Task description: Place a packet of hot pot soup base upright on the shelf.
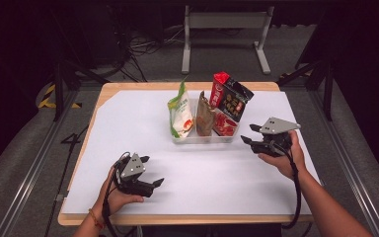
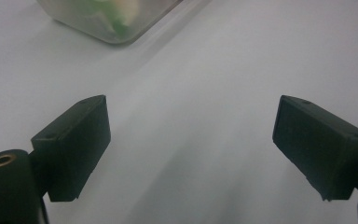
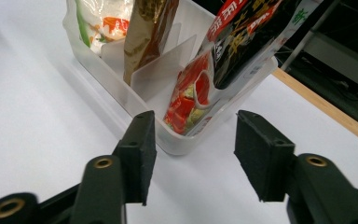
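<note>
On the white table [image 1: 128,118], the left gripper [image 1: 148,170] rests low near the front edge, its fingers [image 2: 72,144] spread wide and empty. The right gripper [image 1: 249,134] is held just beside the clear divided bin [image 1: 205,139], fingers [image 3: 137,149] apart at its corner. Upright in the bin are a green-white packet [image 1: 180,111], a brown pouch [image 1: 205,117] and a red-black bag [image 1: 231,96].

The high view looks forward and down from above the person's side, taking in the whole white-covered table [image 1: 128,123] and the floor beyond. The left gripper view sits low and close over the sheet, catching a corner of the clear divided bin [image 2: 116,32]. The right gripper view faces that same bin [image 3: 177,140] from just beside its near corner, which the high view also shows.
</note>
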{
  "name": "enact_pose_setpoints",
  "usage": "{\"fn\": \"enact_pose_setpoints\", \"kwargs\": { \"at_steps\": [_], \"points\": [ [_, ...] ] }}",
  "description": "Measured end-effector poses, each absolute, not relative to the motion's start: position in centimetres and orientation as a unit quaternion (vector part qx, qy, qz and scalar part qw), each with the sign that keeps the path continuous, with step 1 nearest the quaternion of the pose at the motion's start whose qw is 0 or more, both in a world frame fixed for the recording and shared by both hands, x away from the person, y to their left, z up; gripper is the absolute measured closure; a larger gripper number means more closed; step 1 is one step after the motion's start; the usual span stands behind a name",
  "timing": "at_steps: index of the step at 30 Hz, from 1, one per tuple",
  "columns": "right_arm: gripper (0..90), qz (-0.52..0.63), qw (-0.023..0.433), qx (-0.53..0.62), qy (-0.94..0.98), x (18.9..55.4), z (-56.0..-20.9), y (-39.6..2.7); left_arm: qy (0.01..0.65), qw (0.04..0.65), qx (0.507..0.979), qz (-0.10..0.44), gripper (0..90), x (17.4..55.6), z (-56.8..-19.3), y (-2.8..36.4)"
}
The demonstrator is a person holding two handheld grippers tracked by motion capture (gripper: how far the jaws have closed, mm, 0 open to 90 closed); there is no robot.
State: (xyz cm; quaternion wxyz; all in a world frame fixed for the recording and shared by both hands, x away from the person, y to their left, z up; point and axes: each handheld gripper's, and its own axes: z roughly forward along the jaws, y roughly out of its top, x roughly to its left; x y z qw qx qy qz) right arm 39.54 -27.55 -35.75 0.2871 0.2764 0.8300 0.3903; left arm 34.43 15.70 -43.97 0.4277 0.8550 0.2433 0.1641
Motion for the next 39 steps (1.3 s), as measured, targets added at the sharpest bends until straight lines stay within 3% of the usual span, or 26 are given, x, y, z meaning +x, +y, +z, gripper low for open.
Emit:
{"fn": "enact_pose_setpoints", "kwargs": {
  "at_steps": [16, 39],
  "points": [
    [24.9, 0.372, 0.293, 0.271, 0.838, 38.9, -36.4, -28.3, 0.243, 0.426, 0.856, 0.161, 12.0, 34.5, -44.1, 15.5],
    [11.3, 0.381, 0.302, 0.266, 0.833, 36.7, -38.1, -30.1, 0.244, 0.428, 0.855, 0.164, 11.9, 34.4, -44.0, 15.7]
  ]
}}
